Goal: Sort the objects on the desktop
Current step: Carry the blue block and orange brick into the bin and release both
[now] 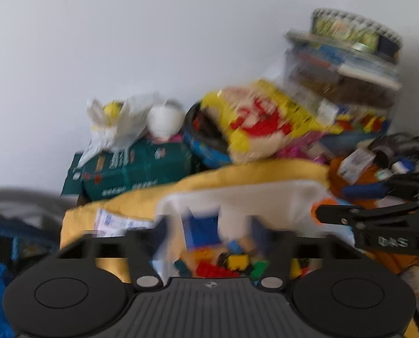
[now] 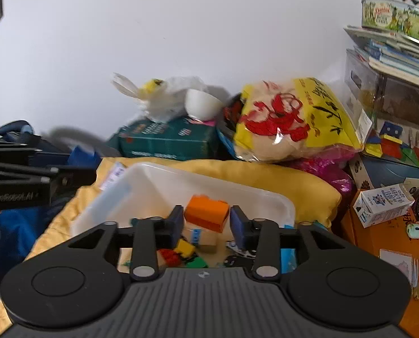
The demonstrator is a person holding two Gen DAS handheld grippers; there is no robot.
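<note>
A white plastic bin (image 2: 164, 180) sits on a yellow cushion (image 2: 299, 186) and holds several coloured toy bricks. My right gripper (image 2: 206, 221) is open over the bin, with an orange brick (image 2: 206, 211) between its blue pads (image 2: 239, 221), apart from both. It shows from the side in the left wrist view (image 1: 316, 214). My left gripper (image 1: 206, 233) is open above the bin (image 1: 265, 194), with a blue brick (image 1: 201, 231) between its blurred fingers; contact cannot be told. It shows at the left edge of the right wrist view (image 2: 93, 176).
Behind the cushion stand a green box (image 2: 167, 140), a white bowl (image 2: 202, 104) and a yellow snack bag (image 2: 294, 118). At the right are stacked books, a round tin (image 2: 395, 17), a clear bin of toys and a milk carton (image 2: 384, 205). Blue fabric lies at the left.
</note>
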